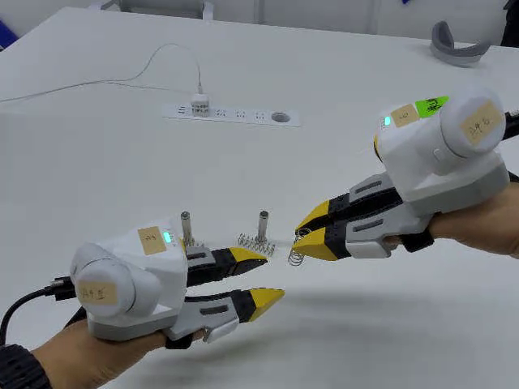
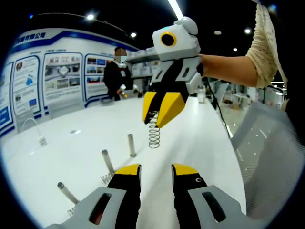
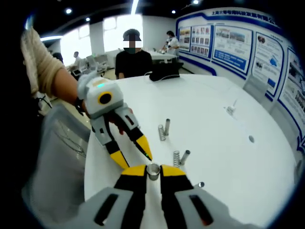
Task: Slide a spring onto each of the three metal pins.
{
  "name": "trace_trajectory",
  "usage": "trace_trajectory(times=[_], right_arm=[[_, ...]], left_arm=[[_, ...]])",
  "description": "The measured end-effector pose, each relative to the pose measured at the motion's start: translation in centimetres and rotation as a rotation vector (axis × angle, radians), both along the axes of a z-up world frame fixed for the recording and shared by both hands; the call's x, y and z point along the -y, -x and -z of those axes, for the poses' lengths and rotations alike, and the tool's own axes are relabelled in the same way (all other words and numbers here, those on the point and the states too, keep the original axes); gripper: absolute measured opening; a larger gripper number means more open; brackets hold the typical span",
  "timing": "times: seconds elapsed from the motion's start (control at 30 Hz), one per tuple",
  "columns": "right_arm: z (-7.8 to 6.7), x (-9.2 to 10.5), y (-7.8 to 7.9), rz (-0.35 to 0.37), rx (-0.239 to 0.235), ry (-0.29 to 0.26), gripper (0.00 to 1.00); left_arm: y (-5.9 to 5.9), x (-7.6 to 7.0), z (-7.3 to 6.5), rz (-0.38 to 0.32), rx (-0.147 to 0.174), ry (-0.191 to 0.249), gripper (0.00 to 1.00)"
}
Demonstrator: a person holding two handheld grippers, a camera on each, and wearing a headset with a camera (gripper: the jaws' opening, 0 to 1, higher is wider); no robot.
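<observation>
My right gripper (image 1: pixel 298 241) (image 3: pixel 153 168) is shut on the top end of a small steel spring (image 1: pixel 297 250) (image 2: pixel 153 132), which hangs free above the white table (image 1: pixel 122 178). Two upright metal pins (image 1: pixel 263 225) (image 1: pixel 186 226) stand just left of it. The left gripper view shows three pins (image 2: pixel 131 144) (image 2: pixel 107 161) (image 2: pixel 66 192) in a row, all bare. A loose spring (image 1: pixel 255 241) lies beside the nearer pin, and another (image 3: pixel 161 132) beside the far pin. My left gripper (image 1: pixel 272 275) (image 2: pixel 156 171) hovers open and empty in front of the pins.
A white power strip (image 1: pixel 231 113) with a plugged-in charger (image 1: pixel 199 103) and cable lies farther back. A grey curved band (image 1: pixel 458 44) rests at the far right. A person (image 3: pixel 133 59) stands behind the table's far end.
</observation>
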State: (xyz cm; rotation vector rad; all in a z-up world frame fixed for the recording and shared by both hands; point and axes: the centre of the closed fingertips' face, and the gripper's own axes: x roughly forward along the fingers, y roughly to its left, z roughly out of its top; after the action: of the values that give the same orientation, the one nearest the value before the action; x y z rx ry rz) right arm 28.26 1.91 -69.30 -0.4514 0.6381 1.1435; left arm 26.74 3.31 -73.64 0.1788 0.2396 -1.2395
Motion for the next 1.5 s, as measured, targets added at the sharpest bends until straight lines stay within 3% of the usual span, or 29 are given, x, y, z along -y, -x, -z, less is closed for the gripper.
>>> trace_trajectory(times=[0.8, 1.2, 1.5], right_arm=[[-1.3, 2.8, -2.7, 0.107, 0.041, -0.007, 0.12], [-1.4, 3.7, -4.0, 0.15, 0.049, -0.01, 0.12], [-1.1, 4.2, -4.8, 0.172, 0.05, -0.008, 0.12]], left_arm=[[-1.1, -5.1, -0.1, -0.129, -0.04, 0.003, 0.48], [-2.0, -8.2, -0.7, -0.226, -0.034, 0.007, 0.56], [-2.8, -9.6, -0.9, -0.28, -0.03, 0.016, 0.61]])
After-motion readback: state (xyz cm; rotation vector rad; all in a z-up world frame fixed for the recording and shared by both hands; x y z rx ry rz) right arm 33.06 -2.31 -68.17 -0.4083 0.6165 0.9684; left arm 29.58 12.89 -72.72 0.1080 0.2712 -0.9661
